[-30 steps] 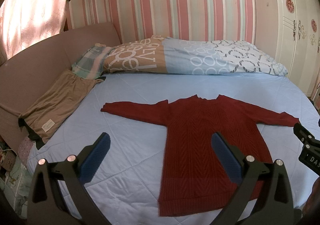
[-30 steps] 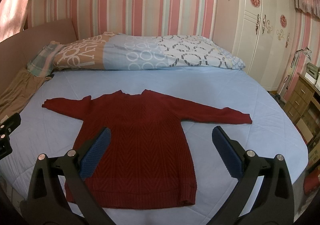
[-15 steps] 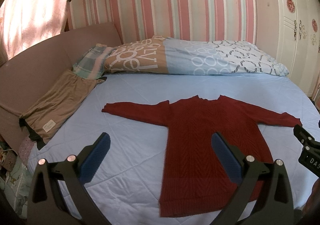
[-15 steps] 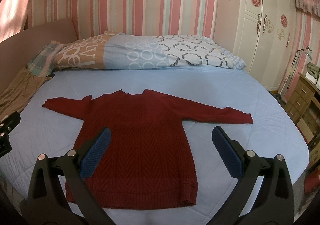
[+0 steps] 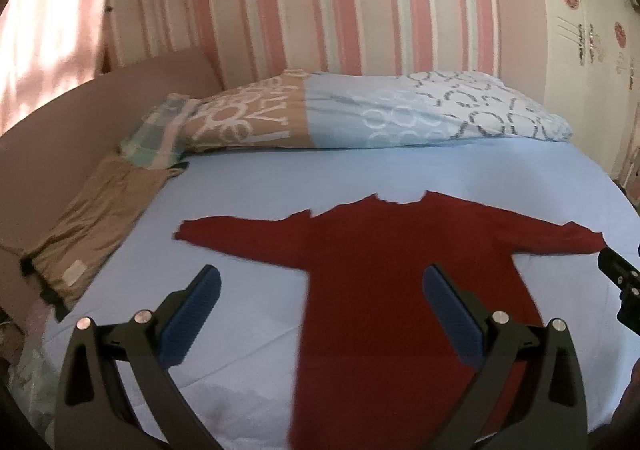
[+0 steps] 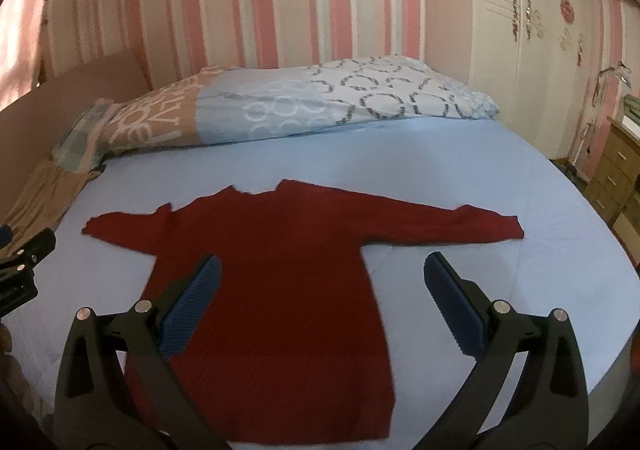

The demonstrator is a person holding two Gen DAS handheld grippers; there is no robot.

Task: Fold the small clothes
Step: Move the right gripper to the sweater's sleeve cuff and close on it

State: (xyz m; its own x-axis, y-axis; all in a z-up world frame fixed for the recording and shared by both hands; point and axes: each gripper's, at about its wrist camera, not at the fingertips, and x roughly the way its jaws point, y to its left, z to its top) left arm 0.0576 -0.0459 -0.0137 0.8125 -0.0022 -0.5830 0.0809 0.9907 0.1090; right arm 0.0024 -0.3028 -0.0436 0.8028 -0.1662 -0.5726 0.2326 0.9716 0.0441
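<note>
Left gripper [image 5: 320,306]: I am holding it above the bed with its blue-padded fingers [image 5: 192,314] spread wide and gripping nothing; its tip is also peeking into the right wrist view at 9 o'clock.
Right gripper [image 6: 320,302]: I am holding it wide as well, nothing between the pads, hovering over the lower part of the sweater; a bit of it is showing at 3 o'clock in the left wrist view.
Red sweater [image 6: 280,270]: it is lying flat on the sheet, neckline pointing toward 12 o'clock, hem toward 6 o'clock, both sleeves stretching out to the sides.
Left sleeve [image 5: 240,238]: it is reaching toward 9 o'clock, its cuff ending just ahead of my left gripper's left finger.
Right sleeve [image 6: 460,226]: it is reaching toward 3 o'clock, its cuff lying beyond my right gripper's right finger.
Bed sheet [image 6: 460,170]: pale blue, it is lying smooth under the sweater.
Duvet [image 6: 320,106]: patterned in tan, blue and white, it is lying bunched along the far side of the bed at 12 o'clock.
Tan garment [image 5: 96,222]: it is lying at 9 o'clock on the bed's edge, well apart from the sweater.
Sharpness: both views are looking blurred, so the knit pattern is not reading clearly.
</note>
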